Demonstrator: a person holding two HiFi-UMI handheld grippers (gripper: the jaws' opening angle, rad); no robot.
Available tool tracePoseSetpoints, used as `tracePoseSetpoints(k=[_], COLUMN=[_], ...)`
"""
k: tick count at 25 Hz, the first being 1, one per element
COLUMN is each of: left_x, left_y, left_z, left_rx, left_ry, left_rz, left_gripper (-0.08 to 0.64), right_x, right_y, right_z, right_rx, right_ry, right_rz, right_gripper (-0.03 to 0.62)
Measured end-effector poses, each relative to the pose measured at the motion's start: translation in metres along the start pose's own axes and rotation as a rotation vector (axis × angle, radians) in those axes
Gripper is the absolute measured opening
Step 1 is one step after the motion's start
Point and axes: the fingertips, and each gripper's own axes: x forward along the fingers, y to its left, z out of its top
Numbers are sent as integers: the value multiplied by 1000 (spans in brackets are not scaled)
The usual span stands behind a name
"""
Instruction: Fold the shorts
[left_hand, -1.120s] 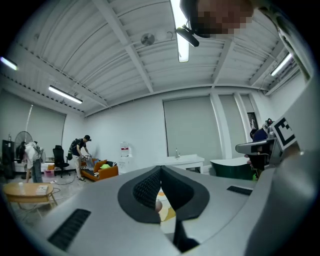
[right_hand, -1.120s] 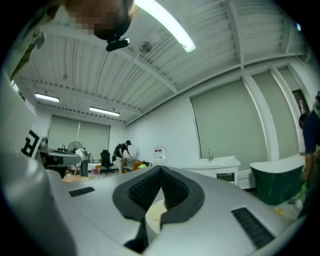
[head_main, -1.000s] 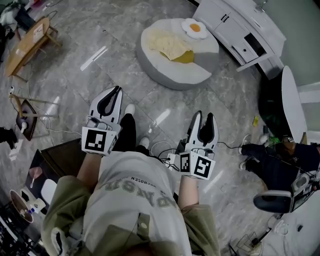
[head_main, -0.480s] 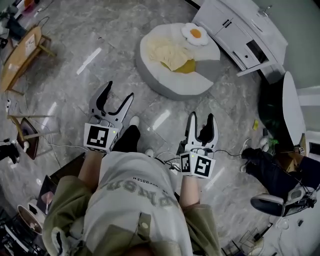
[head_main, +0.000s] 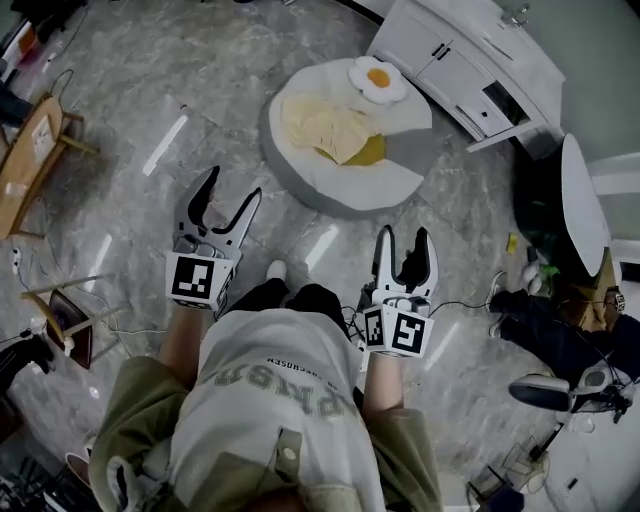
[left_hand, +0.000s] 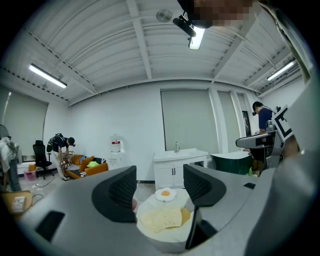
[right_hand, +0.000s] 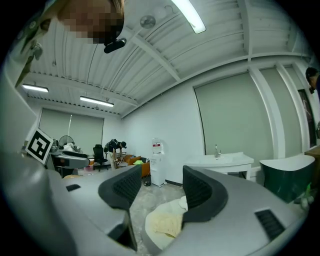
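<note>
Pale yellow shorts (head_main: 322, 122) lie crumpled on a round grey-white floor cushion (head_main: 330, 185), beside a fried-egg pillow (head_main: 377, 78). They also show ahead in the left gripper view as the shorts (left_hand: 160, 218) and in the right gripper view as the shorts (right_hand: 165, 221). My left gripper (head_main: 232, 186) is held level, well short of the cushion, jaws open and empty. My right gripper (head_main: 403, 236) is open too, with nothing between its fingers. Both sets of jaws have just opened. In their own views the left gripper (left_hand: 159, 187) and right gripper (right_hand: 159, 189) frame the cushion.
A white sink cabinet (head_main: 470, 60) stands behind the cushion. A wooden table (head_main: 28, 140) and a small stand (head_main: 70, 325) are at the left. At the right are a white round table (head_main: 585, 200), a dark-clothed person (head_main: 560, 325), an office chair (head_main: 545, 392) and floor cables.
The left jaws went from shut to open, and the right jaws spread wider. Both grippers moved forward toward the cushion as the person stepped closer.
</note>
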Motion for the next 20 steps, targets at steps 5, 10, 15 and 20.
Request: tracePoseSetpoints(k=[5, 10, 15, 20], left_x=[35, 90, 165, 237], left_y=[15, 24, 39, 57], left_z=[-17, -39, -52, -49], left_rx=[2, 10, 7, 9], left_ry=[48, 110, 163, 192], left_rz=[-26, -45, -31, -30], left_gripper=[298, 298, 298, 298], right_x=[33, 88, 163, 239], right_y=[-11, -46, -86, -101], right_z=[-15, -35, -52, -58], right_rx=[-20, -26, -1, -12], right_ry=[51, 96, 119, 151], right_rz=[-4, -13, -8, 49], right_gripper=[264, 264, 264, 264])
